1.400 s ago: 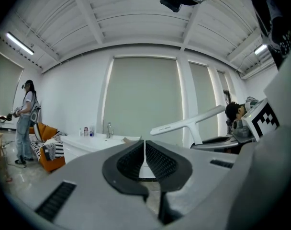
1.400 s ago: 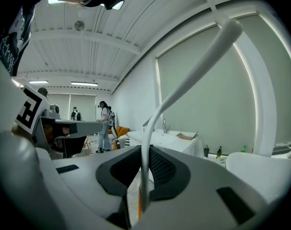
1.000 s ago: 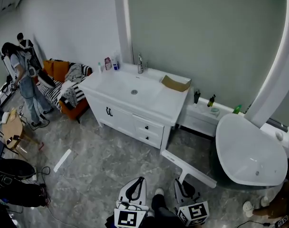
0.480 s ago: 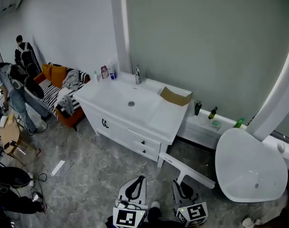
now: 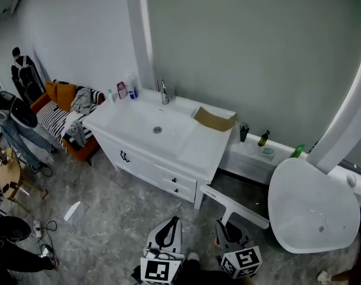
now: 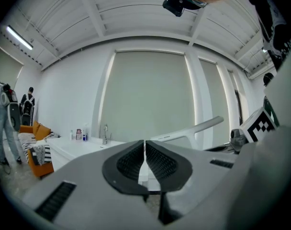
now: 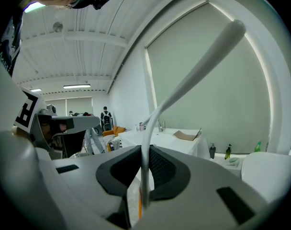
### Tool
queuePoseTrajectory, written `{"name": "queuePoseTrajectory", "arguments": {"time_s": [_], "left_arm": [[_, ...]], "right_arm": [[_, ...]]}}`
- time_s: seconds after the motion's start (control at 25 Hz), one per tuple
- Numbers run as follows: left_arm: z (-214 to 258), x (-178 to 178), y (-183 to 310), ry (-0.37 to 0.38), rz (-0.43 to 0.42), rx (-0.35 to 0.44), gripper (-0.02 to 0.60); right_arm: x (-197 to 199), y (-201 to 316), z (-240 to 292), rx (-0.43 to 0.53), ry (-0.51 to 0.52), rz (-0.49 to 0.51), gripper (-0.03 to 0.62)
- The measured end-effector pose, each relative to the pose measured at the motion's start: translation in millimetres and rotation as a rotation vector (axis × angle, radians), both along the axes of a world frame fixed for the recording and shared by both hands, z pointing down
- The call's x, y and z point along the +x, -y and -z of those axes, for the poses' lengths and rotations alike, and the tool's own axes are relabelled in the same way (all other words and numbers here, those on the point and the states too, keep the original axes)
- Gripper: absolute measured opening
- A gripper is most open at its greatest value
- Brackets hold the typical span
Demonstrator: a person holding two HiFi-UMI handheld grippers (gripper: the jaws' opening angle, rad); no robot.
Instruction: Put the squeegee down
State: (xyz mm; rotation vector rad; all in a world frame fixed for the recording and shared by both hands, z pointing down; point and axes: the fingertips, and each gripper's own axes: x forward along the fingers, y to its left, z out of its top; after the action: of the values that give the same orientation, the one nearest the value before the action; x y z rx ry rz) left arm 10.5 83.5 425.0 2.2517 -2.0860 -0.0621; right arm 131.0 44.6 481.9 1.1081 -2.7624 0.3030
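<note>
The squeegee (image 5: 233,204) is white and T-shaped, and its long blade hangs crosswise over the grey floor in front of the vanity (image 5: 199,145). Its thin handle runs back between the pads of my right gripper (image 5: 226,230), which is shut on it. In the right gripper view the handle (image 7: 193,75) rises from the right gripper (image 7: 146,158) up to the right. My left gripper (image 5: 171,230) stays beside it at the bottom of the head view, shut with nothing in it. The left gripper view shows the left gripper (image 6: 145,147) with its pads together and the squeegee (image 6: 193,128) off to the right.
The white vanity has a sink (image 5: 157,129), a tap (image 5: 164,92), small bottles (image 5: 122,90) and a piece of cardboard (image 5: 214,119). A low ledge with bottles (image 5: 263,139) and a white bathtub (image 5: 314,206) are to the right. People, a sofa (image 5: 65,108) and cables are at left.
The view has drawn nearer the vanity, which now sits lower and further left in the picture. The squeegee stays in my right gripper. The person at far left has bent over.
</note>
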Motion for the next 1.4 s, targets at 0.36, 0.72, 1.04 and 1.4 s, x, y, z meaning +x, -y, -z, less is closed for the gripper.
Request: {"name": "queuePoseTrajectory", "arguments": {"time_s": [0.36, 0.72, 1.04, 1.4], "left_arm": [[-16.0, -31.8, 27.1, -0.023, 0.023, -0.042, 0.015], [-9.4, -80.6, 109.5, 0.007, -0.034, -0.022, 0.014], [-4.2, -110.2, 175.1, -0.003, -0.142, -0.024, 0.014], [-11.4, -139.5, 212.4, -0.018, -0.199, -0.041, 0.014]], "right_arm": [[-32.8, 27.7, -15.5, -0.06, -0.018, 0.023, 0.055], [-82.3, 93.7, -14.5, -0.086, -0.026, -0.041, 0.055], [-115.2, 149.2, -4.8, -0.077, -0.019, -0.125, 0.055], [-139.7, 181.9, -11.6, -0.093, -0.01, -0.199, 0.055]]}}
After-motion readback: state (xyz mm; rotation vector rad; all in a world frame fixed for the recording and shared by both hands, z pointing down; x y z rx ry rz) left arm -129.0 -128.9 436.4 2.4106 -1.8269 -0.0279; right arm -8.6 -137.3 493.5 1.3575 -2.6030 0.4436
